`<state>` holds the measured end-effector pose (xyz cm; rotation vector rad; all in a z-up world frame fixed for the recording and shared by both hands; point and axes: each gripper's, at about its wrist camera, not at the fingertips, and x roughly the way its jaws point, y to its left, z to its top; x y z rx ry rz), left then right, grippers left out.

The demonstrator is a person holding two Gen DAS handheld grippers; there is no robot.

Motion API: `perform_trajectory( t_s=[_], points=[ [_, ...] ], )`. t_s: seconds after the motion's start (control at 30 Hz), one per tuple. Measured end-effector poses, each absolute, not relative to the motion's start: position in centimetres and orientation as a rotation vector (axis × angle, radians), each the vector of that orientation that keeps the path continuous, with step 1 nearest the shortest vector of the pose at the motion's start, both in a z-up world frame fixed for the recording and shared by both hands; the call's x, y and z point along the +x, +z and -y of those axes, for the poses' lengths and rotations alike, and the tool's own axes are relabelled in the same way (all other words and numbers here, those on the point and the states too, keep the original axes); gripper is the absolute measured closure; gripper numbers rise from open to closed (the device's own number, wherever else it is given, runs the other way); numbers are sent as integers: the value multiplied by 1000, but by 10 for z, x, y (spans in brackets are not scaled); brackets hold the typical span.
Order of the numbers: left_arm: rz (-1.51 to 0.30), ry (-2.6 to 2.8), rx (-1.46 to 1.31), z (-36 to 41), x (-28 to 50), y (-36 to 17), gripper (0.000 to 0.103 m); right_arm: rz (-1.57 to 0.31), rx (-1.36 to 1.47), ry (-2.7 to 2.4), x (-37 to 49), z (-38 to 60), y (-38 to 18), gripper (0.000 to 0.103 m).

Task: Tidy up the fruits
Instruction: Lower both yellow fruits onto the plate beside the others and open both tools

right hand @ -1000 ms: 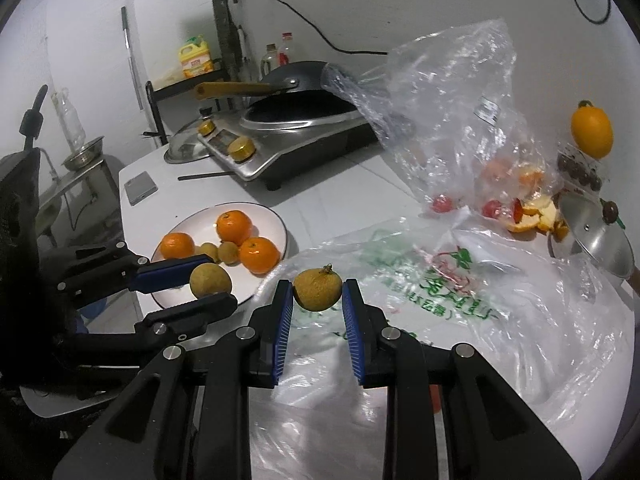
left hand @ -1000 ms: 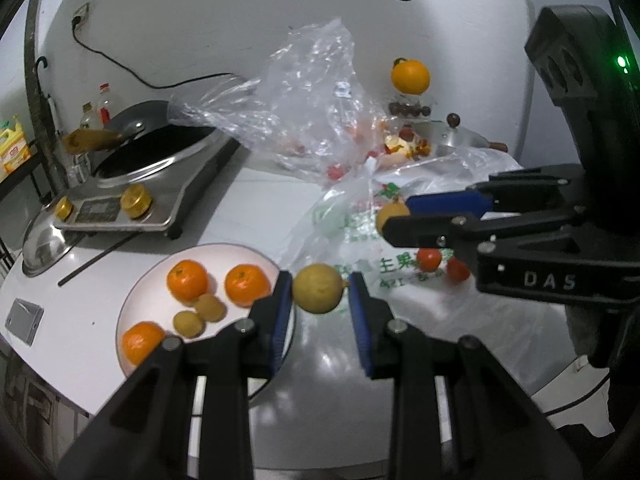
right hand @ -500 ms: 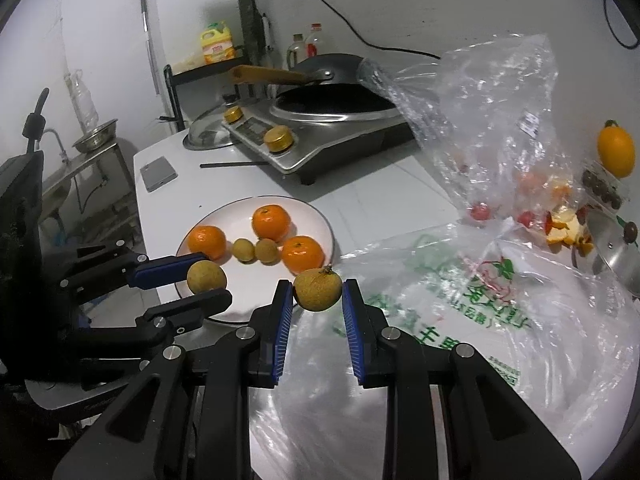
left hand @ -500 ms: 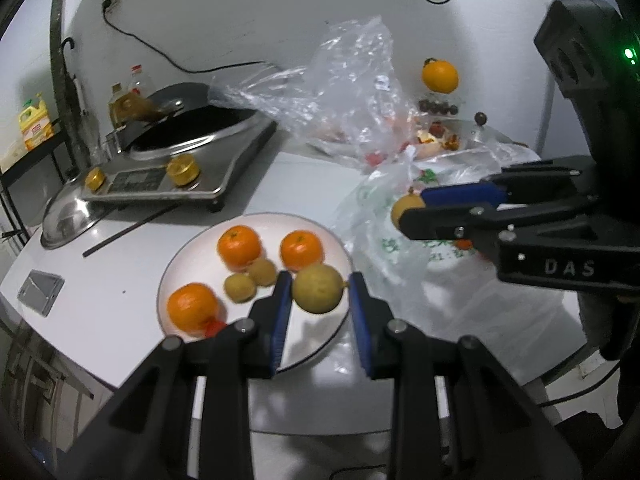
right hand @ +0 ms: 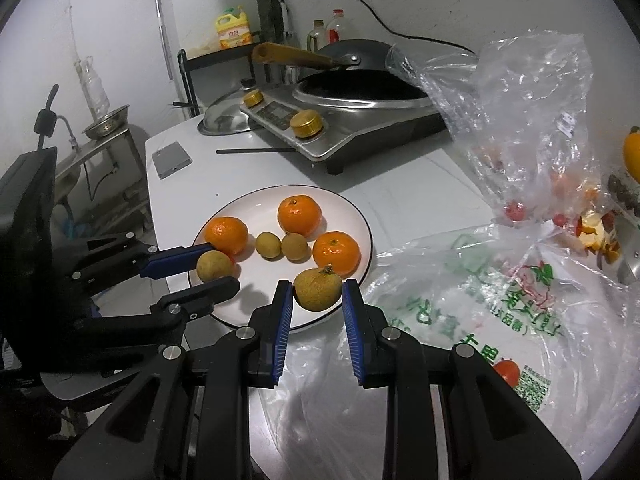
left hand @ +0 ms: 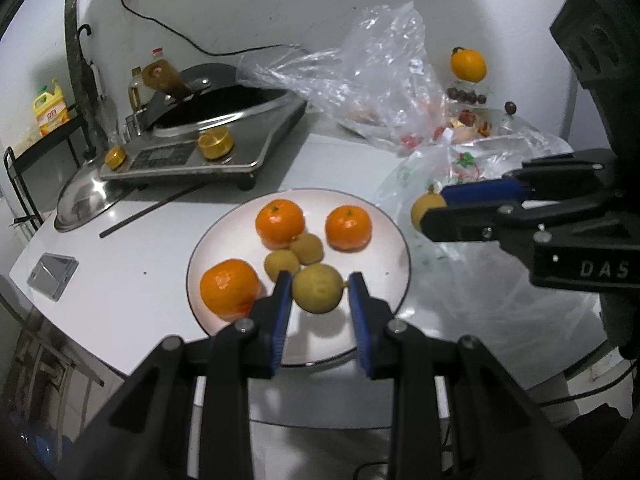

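Left wrist view: our left gripper pinches a brown fruit above the near part of the white plate. Our right gripper clamps a stemmed brown fruit over the plate's rim; three oranges and two small fruits lie on the plate.

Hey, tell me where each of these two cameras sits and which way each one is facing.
Left wrist: rides the left gripper, tilted down over the white plate; its fingers pinch a brown longan; the right gripper enters from the right.
Right wrist: rides the right gripper, tilted down at the plate's near rim; it pinches a longan with a stem; the left gripper enters from the left.
Shared: the plate, three mandarins, the induction cooker.
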<state>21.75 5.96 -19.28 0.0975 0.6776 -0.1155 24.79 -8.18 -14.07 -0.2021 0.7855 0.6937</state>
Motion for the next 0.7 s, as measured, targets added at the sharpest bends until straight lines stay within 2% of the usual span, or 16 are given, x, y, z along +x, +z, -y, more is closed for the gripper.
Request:
perform_trajectory(
  t_s=[0.7],
  points=[
    [-735,-91,136,-62,252,-218,74,-839,-187,729,271,70,-165,76]
  ],
)
